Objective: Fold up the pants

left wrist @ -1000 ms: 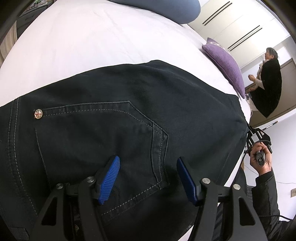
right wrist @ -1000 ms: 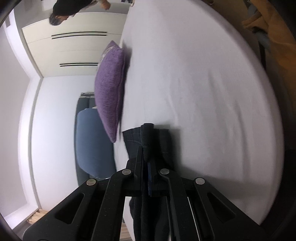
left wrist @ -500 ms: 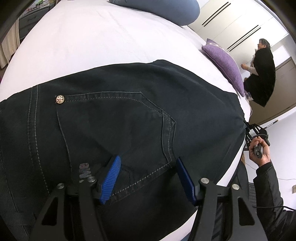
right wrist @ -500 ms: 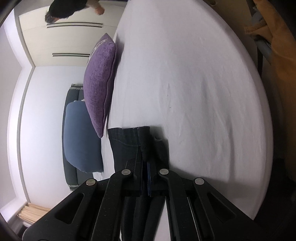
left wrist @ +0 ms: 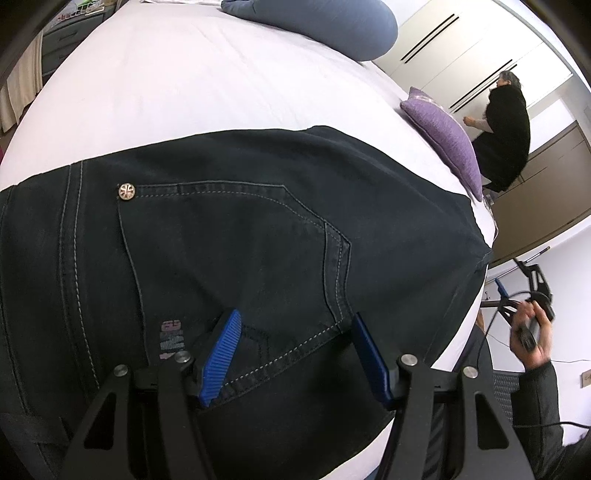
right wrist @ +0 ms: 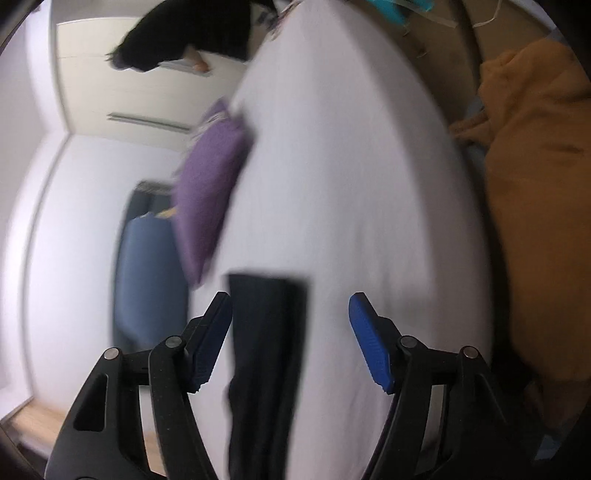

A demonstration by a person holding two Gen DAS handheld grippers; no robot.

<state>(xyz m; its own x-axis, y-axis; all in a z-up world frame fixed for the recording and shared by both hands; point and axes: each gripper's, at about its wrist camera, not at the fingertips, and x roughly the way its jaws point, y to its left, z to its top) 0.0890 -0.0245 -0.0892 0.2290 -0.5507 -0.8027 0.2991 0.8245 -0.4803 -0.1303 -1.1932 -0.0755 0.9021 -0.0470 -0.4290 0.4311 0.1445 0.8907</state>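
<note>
Left wrist view: dark navy denim pants [left wrist: 229,251], back pocket side up, spread flat on white-sheeted bed [left wrist: 192,85], far end running off toward bed's edge. Left gripper [left wrist: 295,350] spread, blue ribbed pads hanging over pocket's lower stitched corner, nothing pinched; contact with cloth not clear. Right hand [left wrist: 532,328] visible off bed's edge, clutching other gripper's handle. Long blue bolster pillow [left wrist: 317,22] and purple textured cushion [left wrist: 447,144] well apart from fabric. Standing person in black [left wrist: 506,129] by wardrobe, uninvolved.

Right wrist view: heavily blurred. Right gripper [right wrist: 291,339] jaws have just been opening, now spread; narrow dark strip of pants between pads, nearer left one, not pressed. Mustard-yellow blanket [right wrist: 539,221] heaped at right.

Risks, judged: released leg end sitting near bed's edge, likely to slide off and drag fold apart. Left gripper closing here could catch only top pocket layer, not full thickness, giving lopsided fold. Fast motion blurring view, poor aim on next grab.
</note>
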